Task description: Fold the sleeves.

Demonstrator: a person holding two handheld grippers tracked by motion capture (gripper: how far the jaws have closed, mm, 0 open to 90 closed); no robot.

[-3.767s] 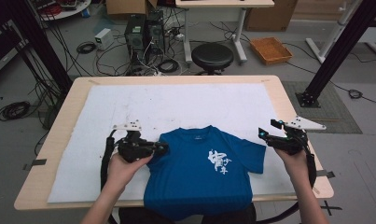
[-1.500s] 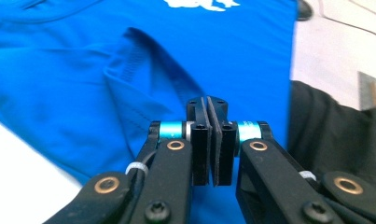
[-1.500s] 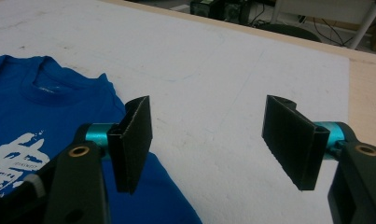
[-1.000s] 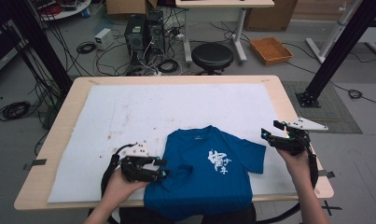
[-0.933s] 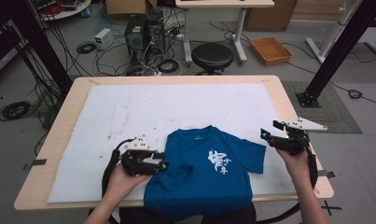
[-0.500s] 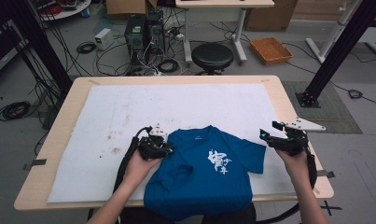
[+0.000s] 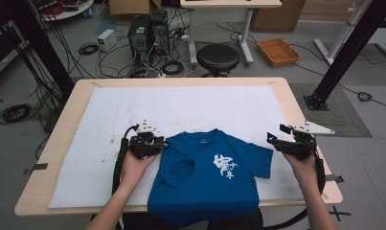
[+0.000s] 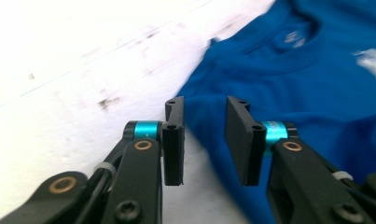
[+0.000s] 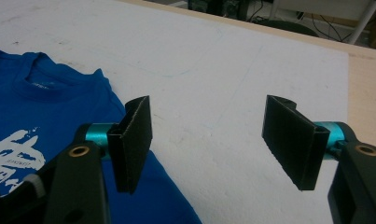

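Wooden table [image 7: 296, 103], w/ a big white mat [image 7: 190, 108] covering most of its top; mat has dark smudges on its left part. Beyond the far edge: a round black stool [image 7: 218, 56], a computer tower [image 7: 139, 34] w/ a tangle of cables, an orange tray [image 7: 278, 51] on the floor far right.

Blue t-shirt [image 7: 214, 184] lies flat on the near-centre of the mat, front up, collar toward the far side, white print on the chest. Its hem hangs over the near edge of the table. Right sleeve spread out flat toward the right; left sleeve folded inward onto the body, leaving a straight left edge.

Left hand [image 7: 135, 165] holds the left gripper [image 7: 163, 143] at the shirt's left shoulder, near the collar. In the left gripper view its jaws stand part open, a clear gap between the pads; they have just been opening. Shirt's shoulder edge lies just beyond and under the jaws, not pinched.

Right hand [image 7: 303, 167] holds the right gripper [image 7: 271, 139] just right of the spread sleeve, apart from it. In the right gripper view its jaws stand wide open over bare mat, w/ nothing between them; sleeve cloth lies under the left jaw.
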